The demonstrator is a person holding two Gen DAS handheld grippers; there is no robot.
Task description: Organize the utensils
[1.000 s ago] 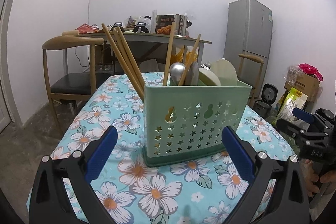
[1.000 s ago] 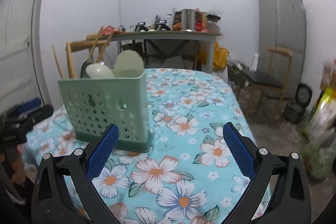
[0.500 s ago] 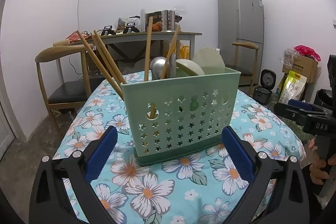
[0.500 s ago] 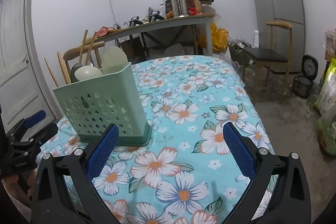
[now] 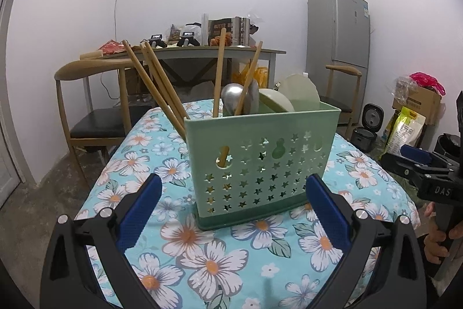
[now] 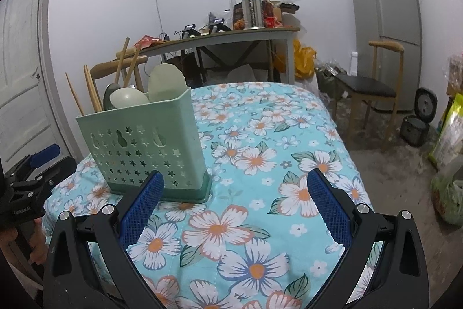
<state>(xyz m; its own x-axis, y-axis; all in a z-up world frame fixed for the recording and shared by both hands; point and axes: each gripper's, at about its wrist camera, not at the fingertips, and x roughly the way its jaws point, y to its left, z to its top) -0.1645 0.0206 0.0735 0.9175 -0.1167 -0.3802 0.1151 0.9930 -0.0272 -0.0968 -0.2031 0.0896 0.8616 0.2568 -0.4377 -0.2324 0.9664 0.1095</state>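
On the floral tabletop [image 5: 208, 265], one green perforated caddy [image 5: 262, 161] is being seen standing upright, ahead of the left gripper [image 5: 231, 210] and just beside the left finger of the right gripper [image 6: 233, 207]. Both grippers are being held with jaws wide apart and nothing between them.

From left to right in the left wrist view, three wooden chopsticks [image 5: 156, 83] are being seen leaning out over the caddy's left end, then two more sticks [image 5: 218, 71] standing nearer upright, then one metal spoon [image 5: 233, 99], then two pale green spoons [image 5: 298, 90]; a further grey piece behind the metal spoon cannot be made out.

The chopsticks are being judged light, stiff and slender, best pinched across the upper shaft, clear of the rim. The metal spoon is being judged smooth and slippery, the pale ones light. The caddy is being judged thin-walled plastic, easily tipped if a stick is dragged sideways.
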